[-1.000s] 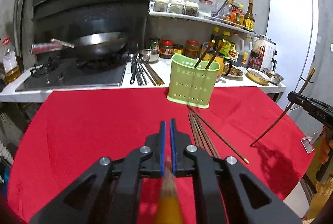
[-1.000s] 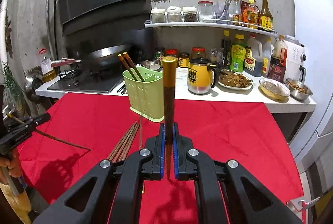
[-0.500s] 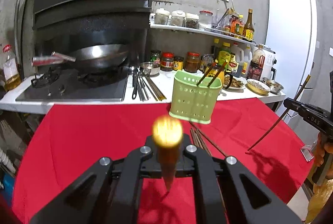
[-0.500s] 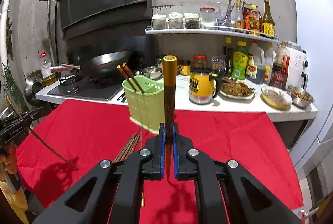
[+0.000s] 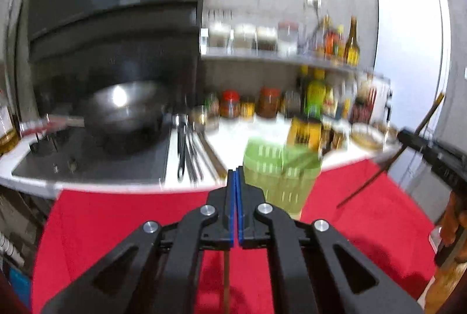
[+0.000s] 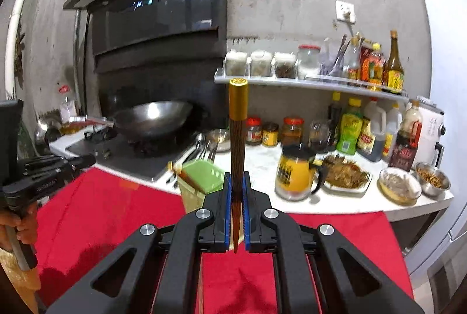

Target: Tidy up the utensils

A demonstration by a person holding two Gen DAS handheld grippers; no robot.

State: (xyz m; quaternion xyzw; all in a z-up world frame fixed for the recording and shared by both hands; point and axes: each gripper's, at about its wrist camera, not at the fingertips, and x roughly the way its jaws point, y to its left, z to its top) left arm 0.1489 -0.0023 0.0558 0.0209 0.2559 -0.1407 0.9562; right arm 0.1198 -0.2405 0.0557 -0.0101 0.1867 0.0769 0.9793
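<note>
L wrist view, blurry: L gripper (image 5: 235, 176) has its blue pads pressed together w/ only a hairline gap. A thin brown stick shows below the pads, running straight down toward the cam; can't tell if it's pinched there. Green holder (image 5: 280, 176) sits just ahead and right of the tips on the red cloth (image 5: 102, 226), near the counter edge; contents smeared. Far right, R gripper (image 5: 429, 150) carries a chopstick (image 5: 388, 159) slanting from upper right, gold end up, down to lower left over the cloth. Wok (image 5: 125, 112) on the stove to the left, loose utensils (image 5: 189, 150) on the counter betw. stove and holder.

R wrist view: R gripper (image 6: 236, 182) pinches the chopstick (image 6: 238, 144) mid-shaft, long axis upright in frame, gold cap on top, taper end down betw. the pads. Holder (image 6: 201, 182) lies just left of the tips, partly behind them, dark sticks leaning out its left side. Yellow jug (image 6: 294, 173) to the right on the counter, food dishes (image 6: 347, 173) beyond. L gripper (image 6: 46, 176) at far left over the cloth (image 6: 116, 211).
</note>
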